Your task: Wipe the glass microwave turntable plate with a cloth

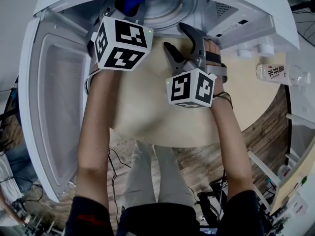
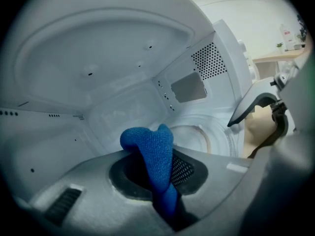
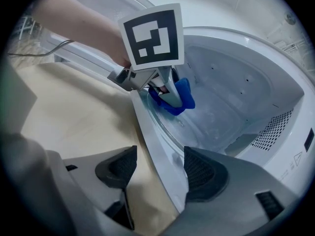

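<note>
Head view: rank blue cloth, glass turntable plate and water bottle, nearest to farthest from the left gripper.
1. blue cloth, clamped in the jaws of the left gripper.
2. glass turntable plate, inside the microwave, just right of the cloth.
3. water bottle, lying on the table, far right.

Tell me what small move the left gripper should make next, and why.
Probably press the left gripper down and sweep across the glass plate. Its fingers are shut on the blue cloth inside the microwave, right by the plate's rim. The right gripper is open at the front edge.
</note>
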`<state>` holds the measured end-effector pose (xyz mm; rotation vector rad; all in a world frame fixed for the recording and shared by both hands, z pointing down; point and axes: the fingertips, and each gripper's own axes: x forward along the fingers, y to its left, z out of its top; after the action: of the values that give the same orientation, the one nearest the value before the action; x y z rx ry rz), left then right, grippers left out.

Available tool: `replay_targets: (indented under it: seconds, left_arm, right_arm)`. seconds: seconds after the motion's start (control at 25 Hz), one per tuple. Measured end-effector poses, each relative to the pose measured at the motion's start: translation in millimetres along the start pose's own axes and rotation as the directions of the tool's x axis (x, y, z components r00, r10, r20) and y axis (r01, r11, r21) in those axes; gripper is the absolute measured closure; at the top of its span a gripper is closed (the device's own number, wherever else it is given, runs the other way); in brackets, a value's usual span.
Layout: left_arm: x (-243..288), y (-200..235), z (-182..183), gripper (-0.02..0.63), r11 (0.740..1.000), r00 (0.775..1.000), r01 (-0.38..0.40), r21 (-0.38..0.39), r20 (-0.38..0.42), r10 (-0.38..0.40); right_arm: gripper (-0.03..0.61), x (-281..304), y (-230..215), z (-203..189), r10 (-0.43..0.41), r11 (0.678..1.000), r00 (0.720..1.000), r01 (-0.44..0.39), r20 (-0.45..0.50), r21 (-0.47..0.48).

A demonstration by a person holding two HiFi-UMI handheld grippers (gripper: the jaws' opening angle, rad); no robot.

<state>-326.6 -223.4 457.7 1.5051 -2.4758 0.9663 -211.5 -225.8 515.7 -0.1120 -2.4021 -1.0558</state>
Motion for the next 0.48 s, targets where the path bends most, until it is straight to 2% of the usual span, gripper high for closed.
replay_targets:
  seconds: [0.48]
  left_arm:
    - [-1.6,2.9,-1.8,0.557,1.0,1.0,-0.007,-0.01,-0.006,0.007]
  right_arm:
    - [0.288,-0.3,-0.8,0.1,-0.004,1.0,1.0,0.004,-0.002,-0.001]
